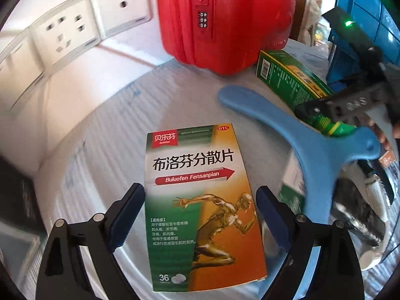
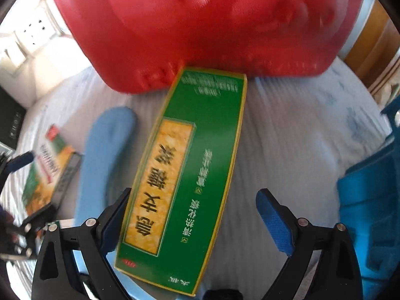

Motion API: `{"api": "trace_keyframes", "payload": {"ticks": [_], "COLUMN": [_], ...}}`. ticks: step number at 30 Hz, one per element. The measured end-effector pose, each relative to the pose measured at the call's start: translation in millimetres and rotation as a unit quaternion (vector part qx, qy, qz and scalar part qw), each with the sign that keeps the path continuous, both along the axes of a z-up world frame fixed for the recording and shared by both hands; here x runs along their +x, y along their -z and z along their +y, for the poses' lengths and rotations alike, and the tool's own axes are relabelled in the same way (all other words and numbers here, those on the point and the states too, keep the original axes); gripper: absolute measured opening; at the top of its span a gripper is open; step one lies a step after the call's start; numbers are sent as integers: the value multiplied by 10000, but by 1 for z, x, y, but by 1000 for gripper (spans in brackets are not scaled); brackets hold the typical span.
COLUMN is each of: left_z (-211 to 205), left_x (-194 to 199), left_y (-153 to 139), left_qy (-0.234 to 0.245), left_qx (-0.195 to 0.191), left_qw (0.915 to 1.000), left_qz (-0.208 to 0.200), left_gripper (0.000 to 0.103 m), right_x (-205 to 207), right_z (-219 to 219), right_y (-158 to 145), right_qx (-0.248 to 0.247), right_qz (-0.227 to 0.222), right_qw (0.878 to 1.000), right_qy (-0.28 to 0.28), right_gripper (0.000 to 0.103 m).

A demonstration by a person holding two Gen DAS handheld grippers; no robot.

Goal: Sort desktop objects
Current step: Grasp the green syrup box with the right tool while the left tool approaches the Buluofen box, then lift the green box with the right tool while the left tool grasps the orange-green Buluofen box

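left gripper (image 1: 200, 215): fingers apart, astride the ibuprofen box (image 1: 200, 200) lying flat on the tabletop (image 1: 105, 135) | right gripper (image 2: 195, 222): fingers apart over the green box (image 2: 190, 165), far end against the red case (image 2: 200, 25) | blue Y-shaped tool (image 1: 287, 135) between the boxes

The flat green, white and orange medicine box (image 1: 202, 205) reads "贝乐芬" on a red patch, "OTC" in a red oval, "布洛芬分散片" in black, "Buluofen Fensanpian" on a red arrow, and "36" by its lower edge. The long green cardboard box with the yellow panel (image 2: 190, 175) carries large Chinese characters, seen upside down and too blurred to read surely.
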State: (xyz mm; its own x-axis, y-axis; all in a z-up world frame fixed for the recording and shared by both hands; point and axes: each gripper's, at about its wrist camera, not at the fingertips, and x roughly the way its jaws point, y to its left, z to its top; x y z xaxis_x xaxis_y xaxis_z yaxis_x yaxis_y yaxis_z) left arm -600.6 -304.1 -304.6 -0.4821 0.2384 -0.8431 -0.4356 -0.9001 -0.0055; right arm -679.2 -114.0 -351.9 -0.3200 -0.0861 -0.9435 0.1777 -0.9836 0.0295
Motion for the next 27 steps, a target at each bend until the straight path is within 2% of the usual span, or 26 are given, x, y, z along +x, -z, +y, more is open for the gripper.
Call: {"api": "trace_keyframes", "payload": {"ticks": [2, 6, 8, 9, 10, 12, 15, 17, 21, 23, 24, 25, 26, 27], "left_z": [-2, 4, 4, 3, 1, -3, -12, -8, -10, -14, -16, -19, -19, -17], "left_x": [12, 12, 7, 6, 7, 12, 27, 35, 60, 69, 74, 81, 89, 96], "left_y": [-2, 6, 9, 9, 9, 7, 1, 5, 8, 6, 4, 1, -3, -7], "left_qy": [-81, -394, -603, -665, -659, -668, -576, -667, -771, -861, -907, -904, -813, -769], "left_qx": [19, -496, -516, -521, -512, -400, -159, -87, -277, -239, -184, -154, -49, 13], "left_qw": [10000, 9980, 9969, 9964, 9965, 9970, 9982, 9977, 9966, 9960, 9957, 9958, 9967, 9970], "left_qz": [2, 56, -1, -35, -39, -17, -18, -63, -31, -58, -82, -42, -71, -119], "left_gripper": [91, 94, 98, 98, 98, 97, 88, 86, 86, 86, 84, 63, 54, 39], "right_x": [0, -1, 1, 3, 5, 13, 27, 43, 70, 82, 88, 97, 101, 104], "right_z": [3, 1, -4, -6, -7, -6, -1, 2, 4, 4, 4, 3, 3, 3], "right_y": [5, 11, 8, 5, 1, -11, -28, -44, -68, -79, -84, -91, -92, -96], "right_qx": [51, 152, 170, 166, 146, -41, -208, -363, -579, -717, -796, -834, -842, -886], "right_qz": [-8, 49, 107, 164, 171, 271, 461, 647, 837, 878, 910, 965, 988, 1002], "right_qw": [10000, 9999, 9996, 9993, 9992, 9986, 9970, 9947, 9905, 9888, 9875, 9859, 9850, 9836], "right_qy": [-3, -49, -205, -276, -323, -450, -584, -712, -920, -972, -1011, -1084, -1137, -1209], "right_gripper": [96, 96, 79, 61, 58, 56, 56, 56, 56, 56, 56, 56, 56, 56]}}
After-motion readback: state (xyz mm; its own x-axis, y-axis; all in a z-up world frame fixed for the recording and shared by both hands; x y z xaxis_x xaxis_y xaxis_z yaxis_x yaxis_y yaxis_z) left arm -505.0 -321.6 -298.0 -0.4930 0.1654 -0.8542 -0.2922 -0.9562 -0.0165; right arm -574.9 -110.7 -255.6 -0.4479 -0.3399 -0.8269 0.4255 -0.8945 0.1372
